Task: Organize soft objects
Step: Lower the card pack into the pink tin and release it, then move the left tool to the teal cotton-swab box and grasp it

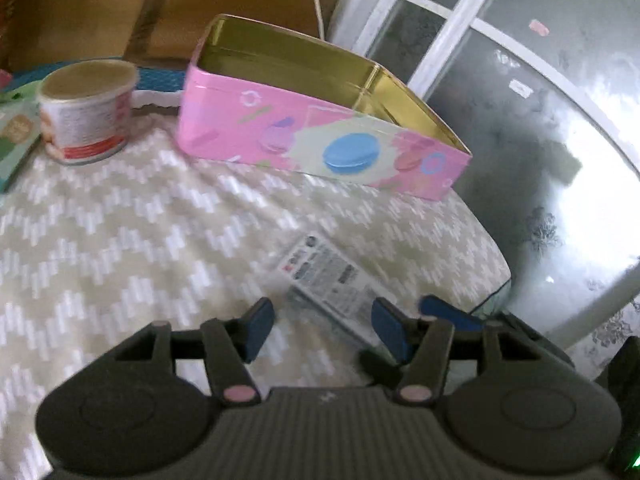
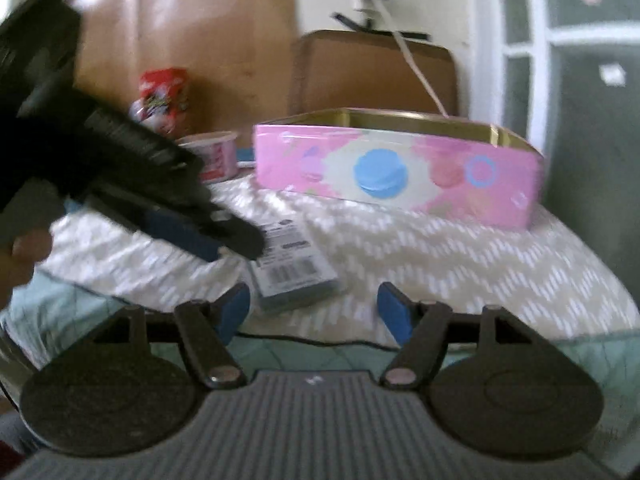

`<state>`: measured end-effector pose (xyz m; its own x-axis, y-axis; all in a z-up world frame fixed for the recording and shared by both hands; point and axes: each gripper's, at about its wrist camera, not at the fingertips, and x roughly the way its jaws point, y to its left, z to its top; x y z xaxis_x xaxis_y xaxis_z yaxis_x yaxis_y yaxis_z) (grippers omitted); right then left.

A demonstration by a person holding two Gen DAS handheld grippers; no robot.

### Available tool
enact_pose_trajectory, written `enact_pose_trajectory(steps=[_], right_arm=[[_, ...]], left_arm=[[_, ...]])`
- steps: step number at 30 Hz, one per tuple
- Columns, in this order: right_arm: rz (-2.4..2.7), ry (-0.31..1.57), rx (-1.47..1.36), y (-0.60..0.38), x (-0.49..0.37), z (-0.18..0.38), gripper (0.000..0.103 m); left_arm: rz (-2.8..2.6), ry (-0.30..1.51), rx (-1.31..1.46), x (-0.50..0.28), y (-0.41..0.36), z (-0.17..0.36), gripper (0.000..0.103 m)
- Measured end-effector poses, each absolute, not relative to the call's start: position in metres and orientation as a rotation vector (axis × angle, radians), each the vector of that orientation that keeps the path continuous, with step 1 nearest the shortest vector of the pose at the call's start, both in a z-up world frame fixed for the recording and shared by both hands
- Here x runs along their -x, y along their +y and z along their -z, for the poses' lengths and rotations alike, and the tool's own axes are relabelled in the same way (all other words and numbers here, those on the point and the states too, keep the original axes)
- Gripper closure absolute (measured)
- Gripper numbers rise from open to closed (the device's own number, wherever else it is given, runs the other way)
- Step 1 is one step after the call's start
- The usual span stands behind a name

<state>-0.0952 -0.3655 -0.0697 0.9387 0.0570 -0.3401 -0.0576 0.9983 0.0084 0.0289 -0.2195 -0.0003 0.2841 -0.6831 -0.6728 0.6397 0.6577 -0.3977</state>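
Note:
A small flat packet (image 1: 328,276) with a printed label and barcode lies on the zigzag-patterned cloth (image 1: 140,232). My left gripper (image 1: 325,330) is open, its blue pads standing either side of the packet's near end without pressing it. Behind stands an open pink tin (image 1: 320,136) with a gold inside; what I see of its interior is bare. In the right wrist view my right gripper (image 2: 314,312) is open with nothing between its pads, just short of the packet (image 2: 292,272). The left gripper (image 2: 192,240) reaches in from the left over the packet's far end. The tin (image 2: 396,172) stands beyond.
A round tub (image 1: 86,120) with a red-and-white label stands left of the tin, a teal box (image 1: 12,140) beside it. A red snack bag (image 2: 164,96) and brown cardboard (image 2: 372,72) stand behind. The cloth ends at the right edge beside a white-framed glass surface (image 1: 540,128).

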Motion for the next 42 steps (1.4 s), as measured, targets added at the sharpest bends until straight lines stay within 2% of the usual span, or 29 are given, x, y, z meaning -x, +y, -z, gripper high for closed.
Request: enact_pose_trajectory(steps=[3, 4, 5, 7, 9, 14, 19, 27, 29, 32, 35, 40, 42], right_arm=[[-0.11, 0.331, 0.029, -0.371, 0.092, 0.074, 0.031], [-0.141, 0.333, 0.015, -0.372, 0.09, 0.073, 0.041], [-0.151, 0.334, 0.007, -0.374, 0.089, 0.071, 0.044], [-0.127, 0.334, -0.008, -0.372, 0.085, 0.069, 0.045], [-0.107, 0.306, -0.023, -0.373, 0.085, 0.066, 0.045], [-0.049, 0.142, -0.007, -0.378, 0.082, 0.032, 0.045], [0.005, 0.07, -0.019, -0.4, 0.043, 0.007, 0.045], [0.06, 0.176, -0.118, -0.421, -0.033, 0.017, 0.043], [0.091, 0.173, -0.12, -0.419, -0.036, 0.018, 0.038], [0.082, 0.136, -0.137, -0.412, -0.02, 0.015, 0.037], [0.064, 0.114, -0.151, -0.4, -0.003, 0.014, 0.038], [-0.109, 0.184, -0.239, -0.367, 0.0, 0.015, 0.058], [-0.207, 0.253, -0.262, -0.346, -0.011, 0.015, 0.06]], left_arm=[[0.892, 0.957, 0.078, -0.029, -0.231, 0.001, 0.047], [0.89, 0.954, 0.074, -0.03, -0.236, 0.002, 0.047], [0.88, 0.94, 0.063, -0.028, -0.239, 0.001, 0.049], [0.854, 0.912, 0.035, -0.028, -0.243, 0.0, 0.059], [0.843, 0.897, 0.04, -0.031, -0.243, -0.006, 0.065], [0.874, 0.746, 0.045, -0.037, -0.248, -0.048, 0.064], [0.857, 0.634, 0.043, -0.065, -0.275, -0.077, 0.064], [0.788, 0.674, 0.047, -0.129, -0.316, -0.055, 0.065], [0.742, 0.677, 0.026, -0.137, -0.318, -0.05, 0.065], [0.752, 0.662, 0.063, -0.13, -0.295, -0.054, 0.064], [0.753, 0.569, 0.083, -0.103, -0.252, -0.065, 0.063], [0.722, 0.533, 0.123, -0.054, -0.152, -0.057, 0.062], [0.711, 0.544, 0.122, -0.035, -0.119, -0.048, 0.062]])
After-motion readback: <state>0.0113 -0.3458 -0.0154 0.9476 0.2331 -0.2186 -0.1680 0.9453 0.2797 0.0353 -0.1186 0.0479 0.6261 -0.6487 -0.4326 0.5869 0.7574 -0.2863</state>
